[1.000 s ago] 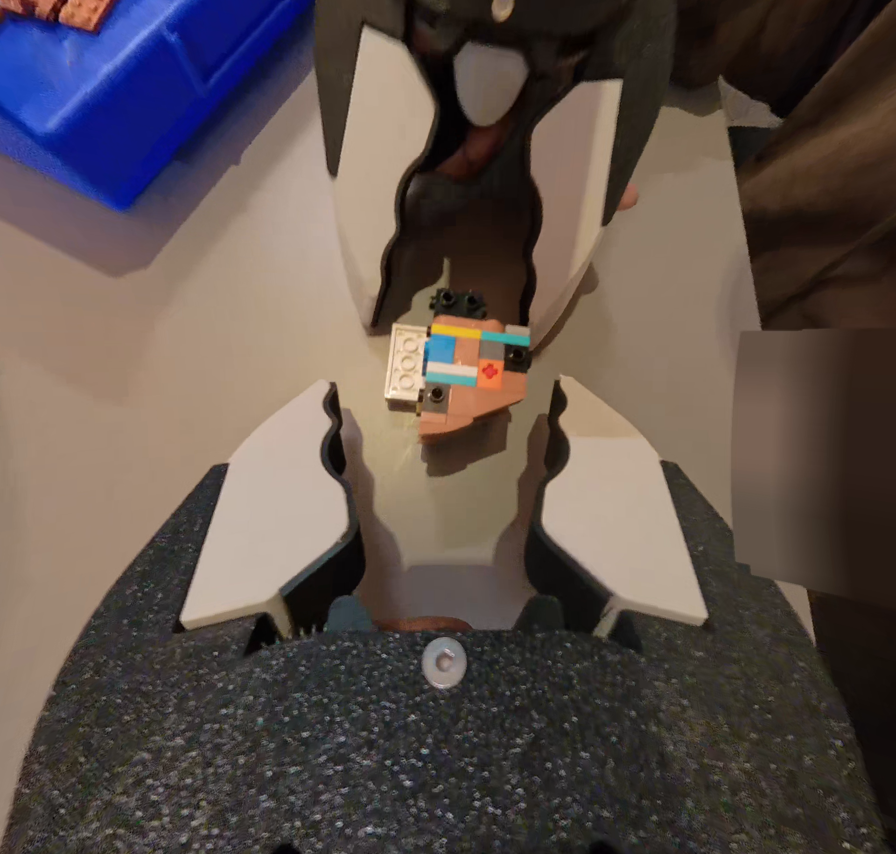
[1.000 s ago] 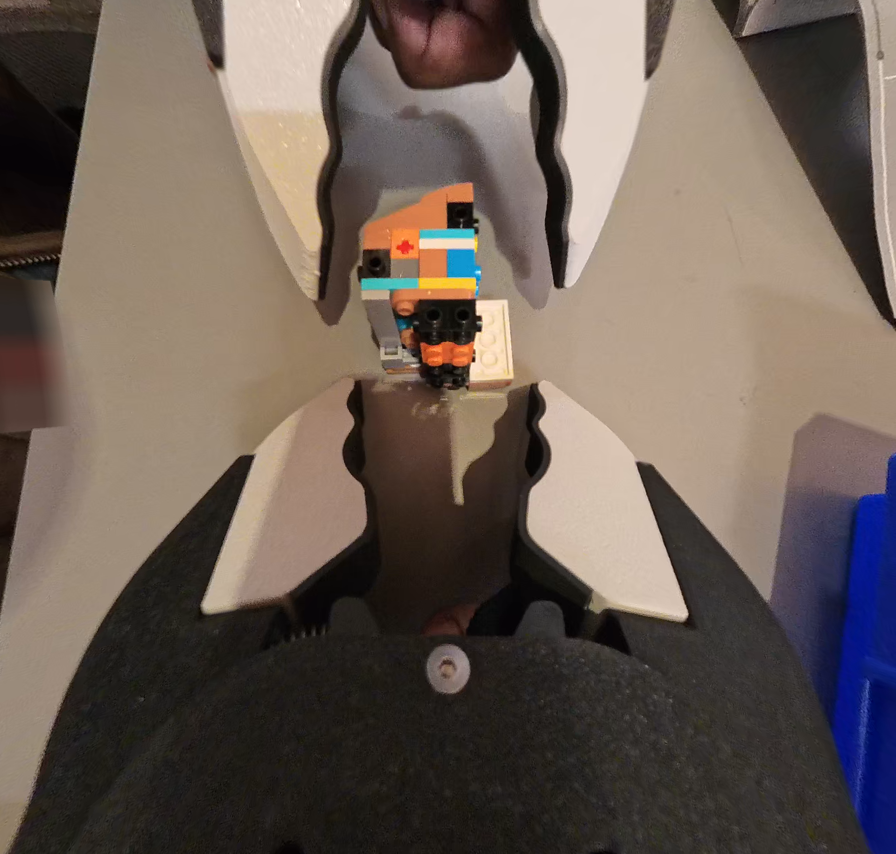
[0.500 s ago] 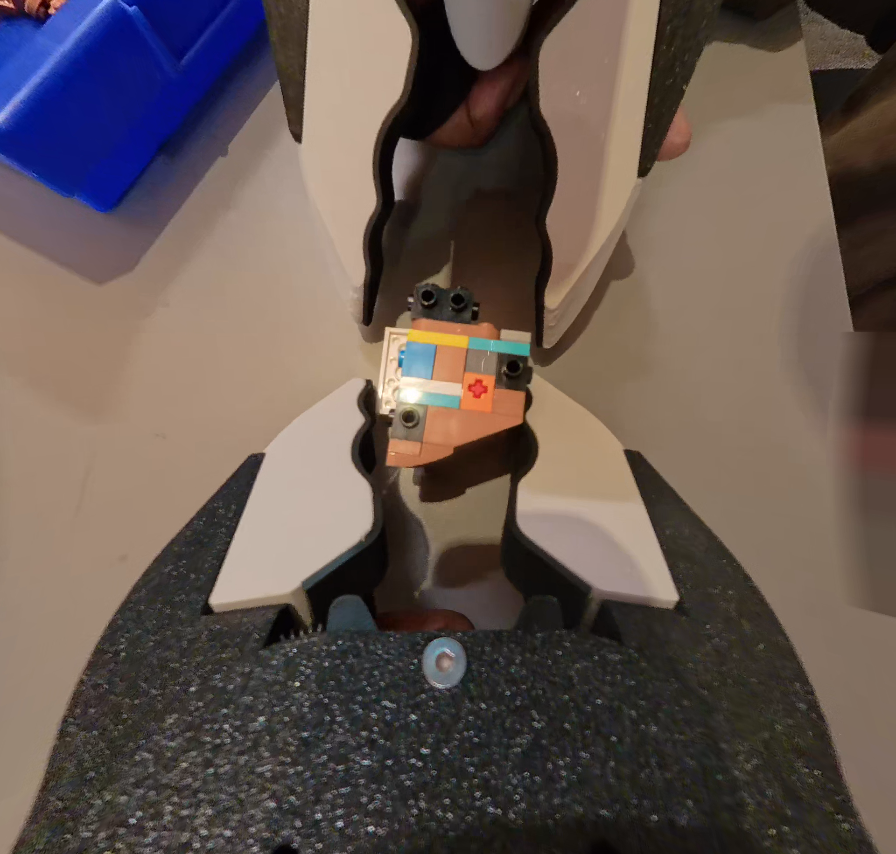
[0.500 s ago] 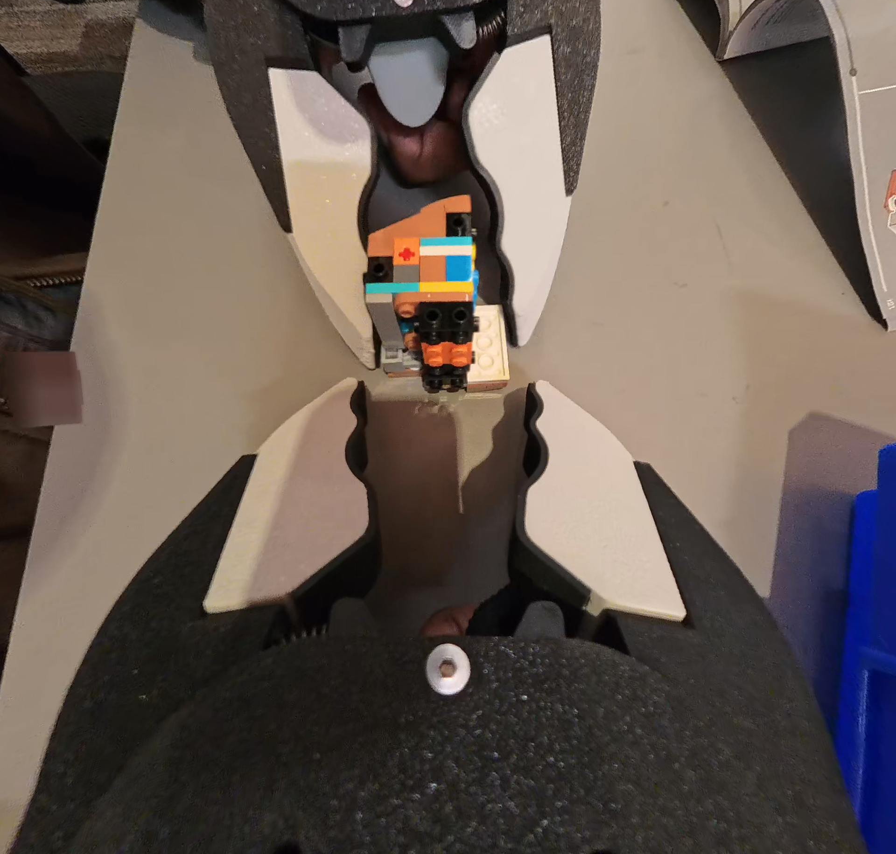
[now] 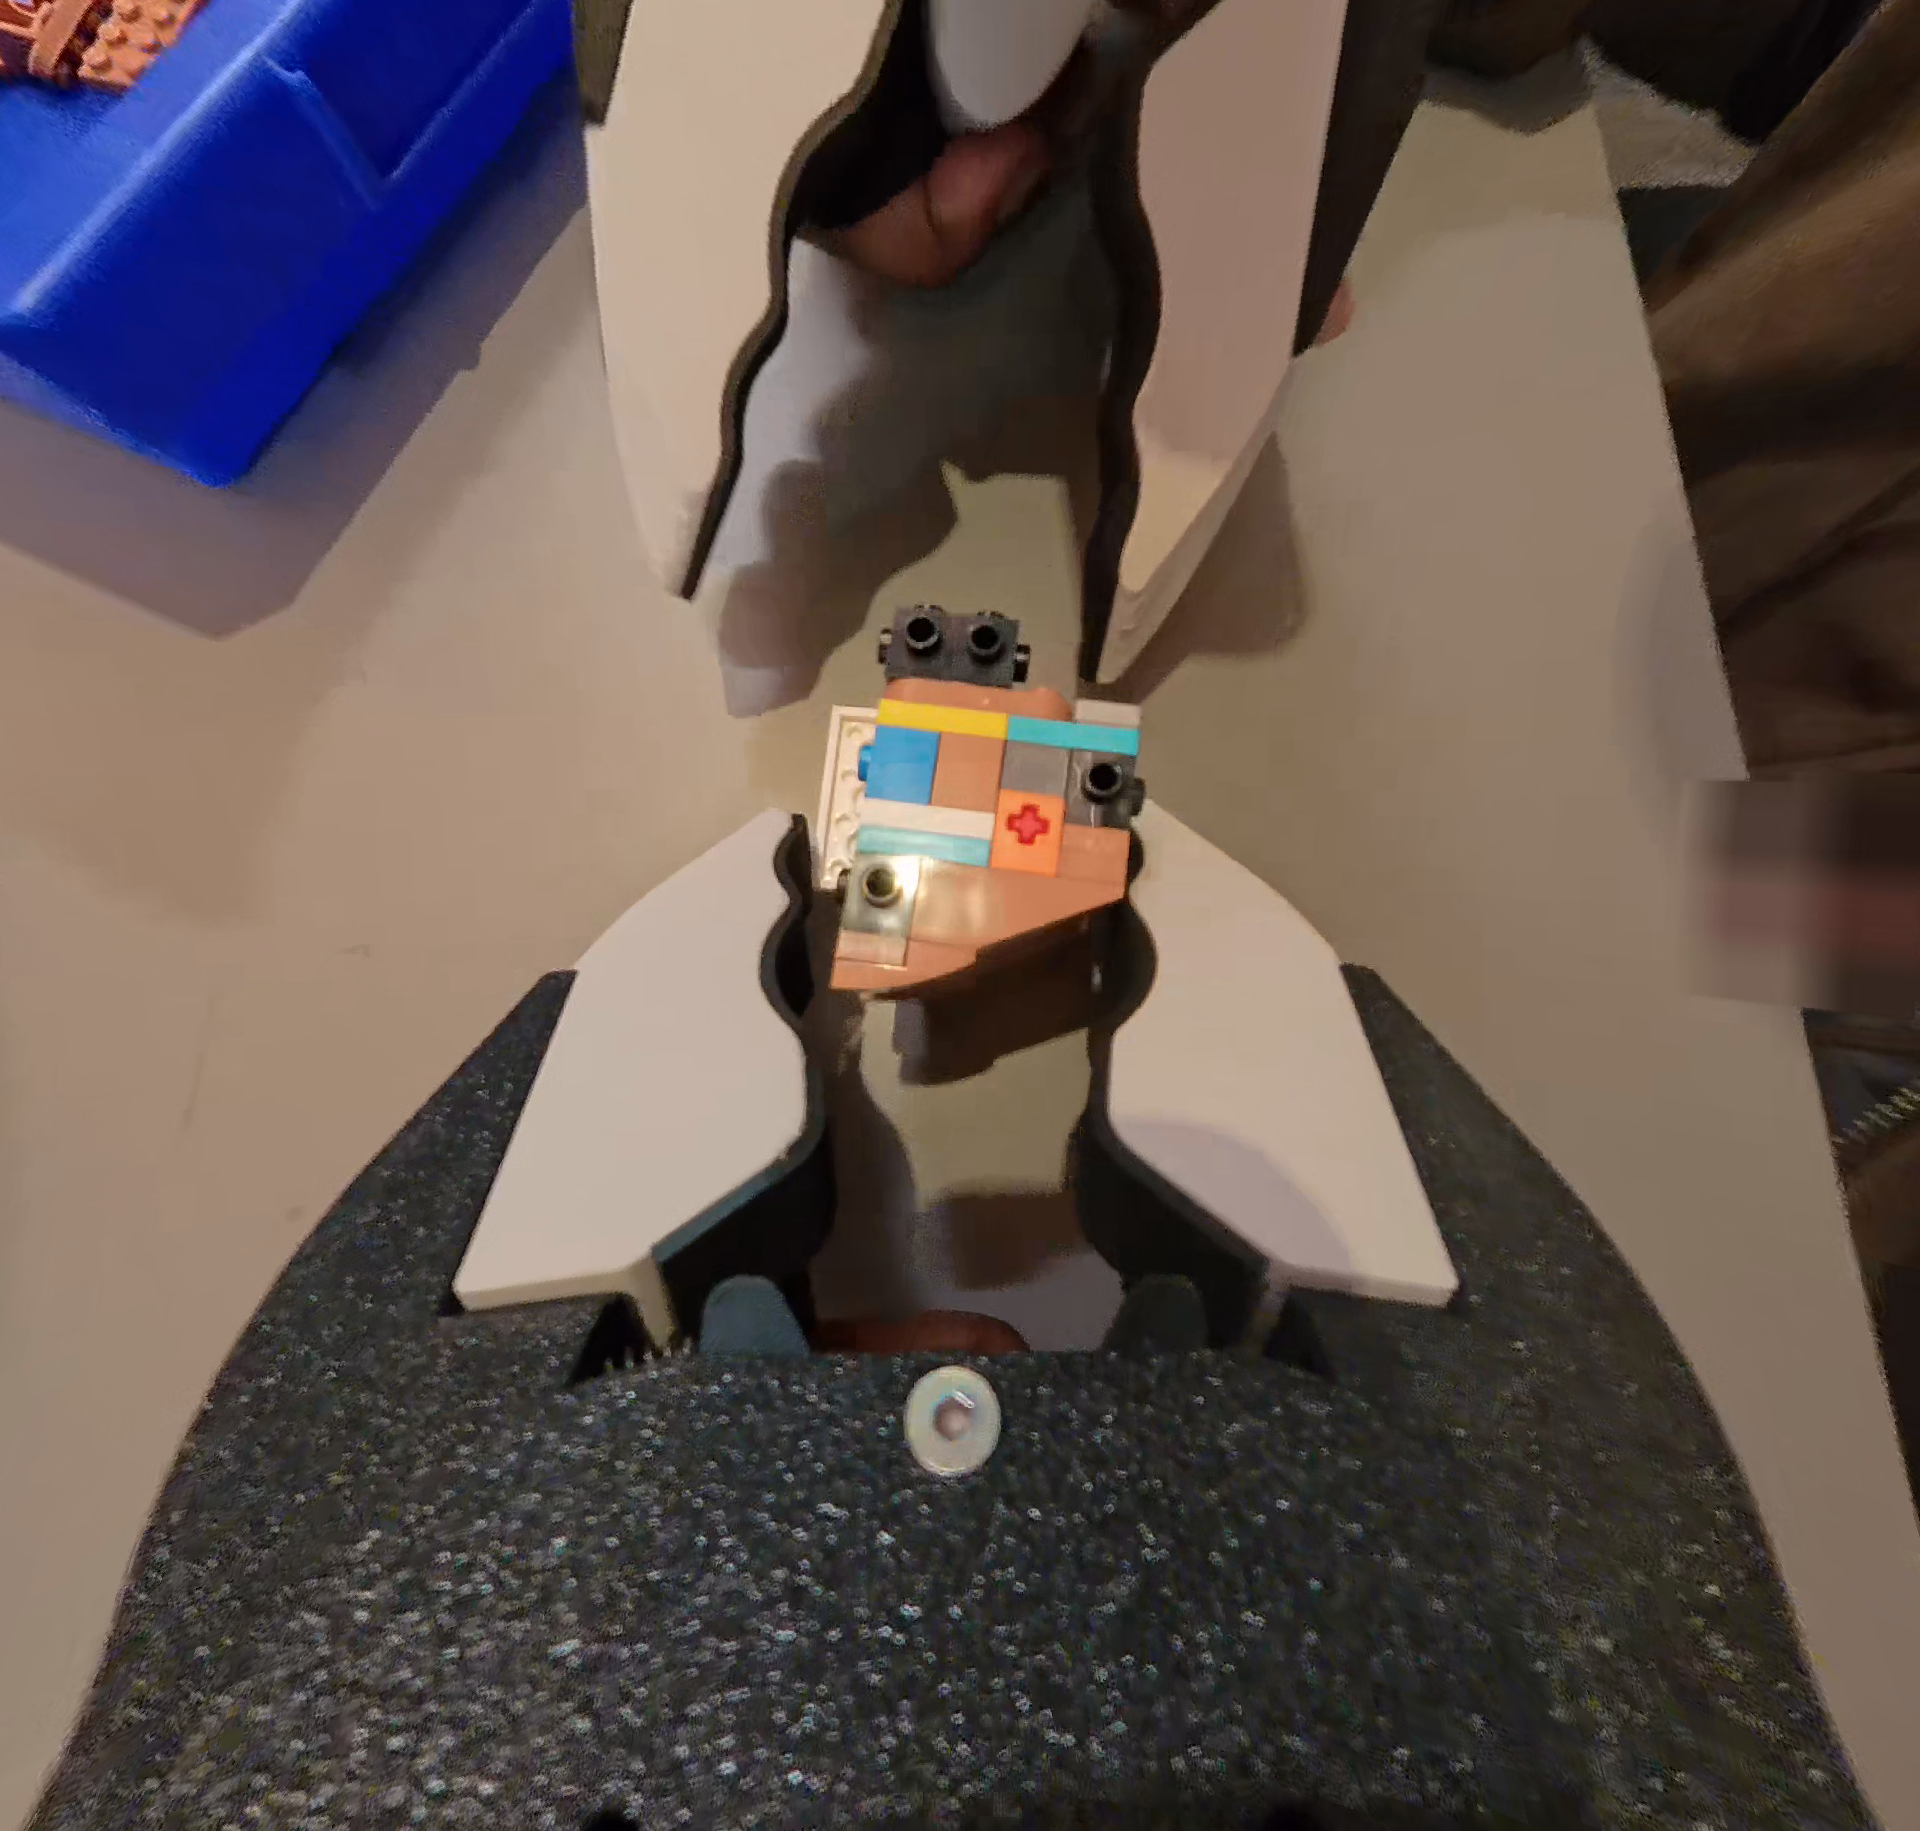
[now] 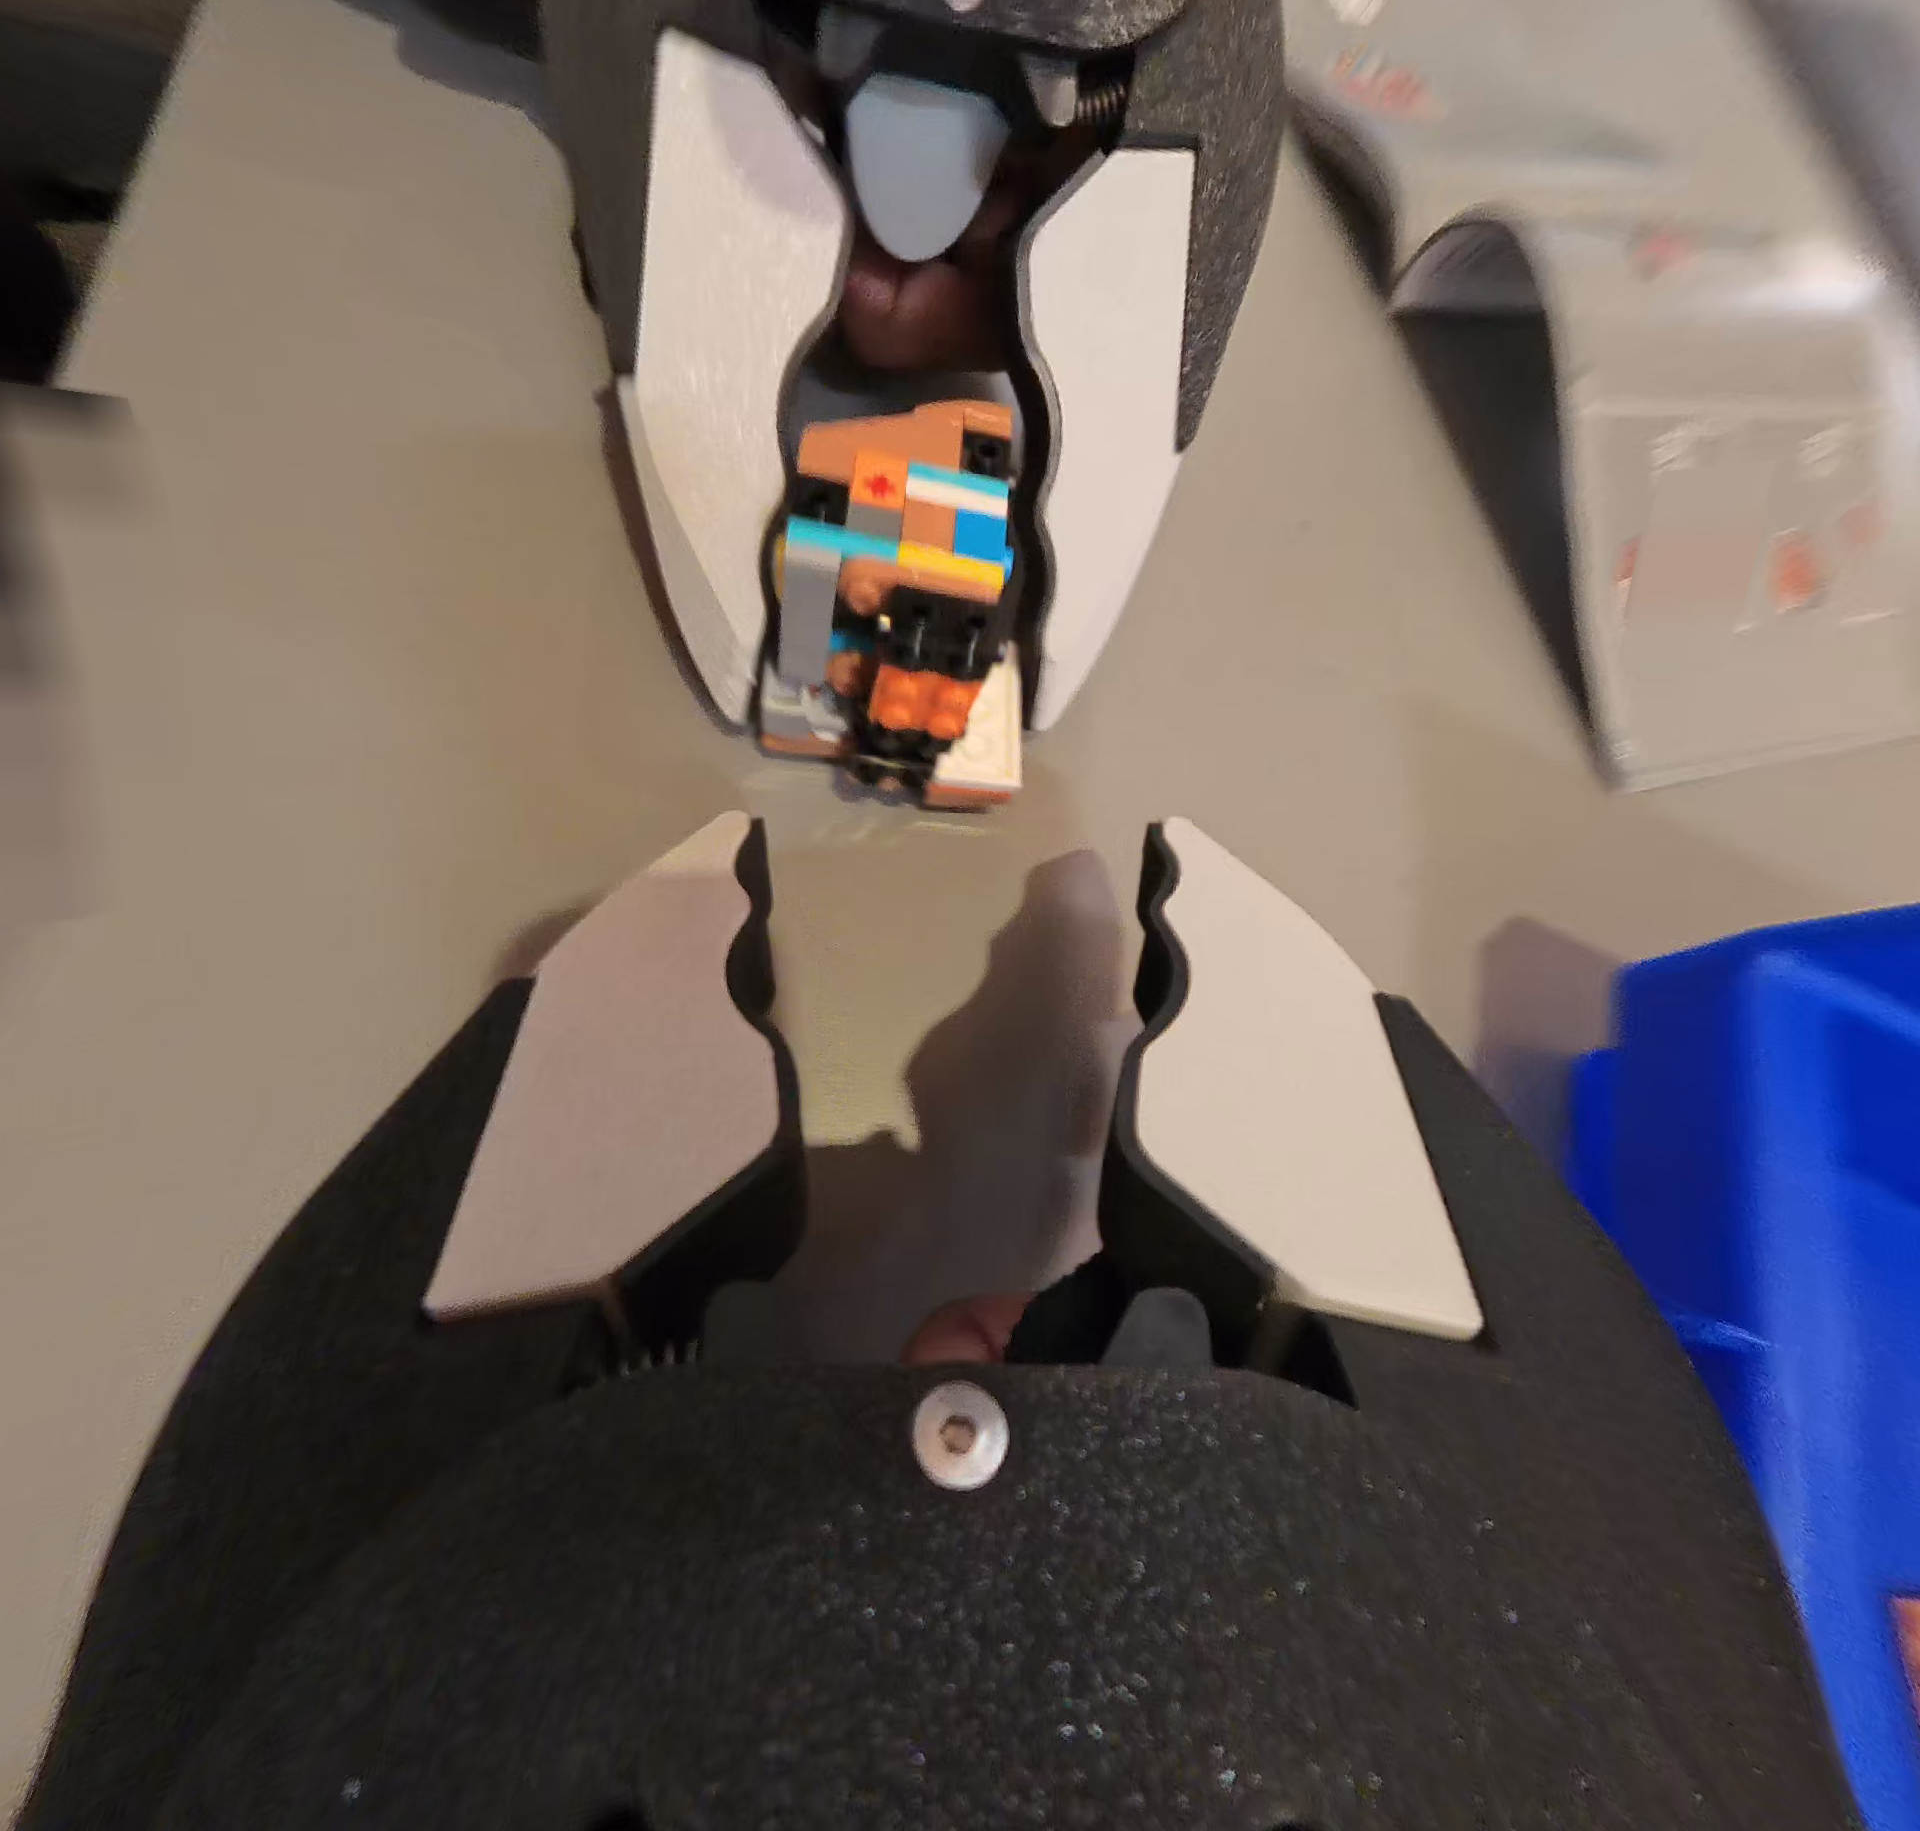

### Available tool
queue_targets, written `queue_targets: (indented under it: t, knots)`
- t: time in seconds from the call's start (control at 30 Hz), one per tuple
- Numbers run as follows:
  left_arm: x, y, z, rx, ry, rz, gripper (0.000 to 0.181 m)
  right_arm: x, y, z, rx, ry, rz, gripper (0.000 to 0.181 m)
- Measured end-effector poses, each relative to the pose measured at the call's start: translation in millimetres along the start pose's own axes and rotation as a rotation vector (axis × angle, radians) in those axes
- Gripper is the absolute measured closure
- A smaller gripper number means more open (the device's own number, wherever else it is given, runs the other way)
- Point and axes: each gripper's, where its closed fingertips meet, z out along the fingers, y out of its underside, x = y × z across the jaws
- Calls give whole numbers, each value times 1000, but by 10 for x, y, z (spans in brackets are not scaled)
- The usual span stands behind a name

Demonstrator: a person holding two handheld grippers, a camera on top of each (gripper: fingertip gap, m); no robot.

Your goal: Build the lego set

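**Lego build sits between the left gripper's fingers on the table**

Lego build [image 5: 982,825] rests on the beige table [image 5: 312,846], a small blocky cluster: brown body with a sloped lower edge, yellow, blue, teal and white tiles, an orange tile with a red cross, black studded bricks at the far end, white plate along one side.

Left gripper [image 5: 961,846]: jaws close around the build, white fingers [image 5: 675,1002] flanking both sides. In the right wrist view the wavy black inner edges hug the model; actual clamping contact is not clear from either view.

Right gripper [image 6: 951,836]: jaws spread, nothing between them, tips just short of the build's plate end. It faces the left gripper head-on, so the two tools bracket the model from opposite ends.

Around:
- Blue plastic bin [image 5: 187,181] off to one side, well apart, holding brown-orange studded plates [image 5: 156,5] and a jagged piece.
- Open booklet [image 6: 1714,534] with curled pages beyond the model in the right wrist view; blurred.
- Brown fabric [image 5: 1787,379] along the table edge.

Materials: gripper bodies are rough speckled black, each with a metal screw in the centre; fingers are smooth matte white plates with scalloped black liners. Table is smooth, faintly glossy, with hard shadows under both tools.
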Motion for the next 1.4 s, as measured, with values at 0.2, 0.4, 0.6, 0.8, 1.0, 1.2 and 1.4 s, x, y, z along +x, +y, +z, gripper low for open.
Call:
queue_targets:
  t: [0.2,0.4,0.6,0.8,1.0,1.2,1.4]
  knots:
    - [0,-189,-270,34,94,-21,126,225,-296,-210,183,280,-363,107]
    - [-95,-484,-628,53,129,14,126,336,-826,-451,300,445,-681,96]
    - [-192,-759,-941,67,152,45,126,428,-1263,-439,262,411,-899,84]
    - [-218,-918,-1190,89,162,114,126,549,-1613,-410,256,373,-967,75]
    - [-299,-956,-1280,114,156,125,126,572,-1738,-254,168,372,-1067,82]
    - [-372,-896,-1325,109,163,113,126,676,-1810,-154,200,456,-1129,116]
    - [-372,-897,-1341,131,183,104,126,681,-1842,-153,231,494,-1149,118]
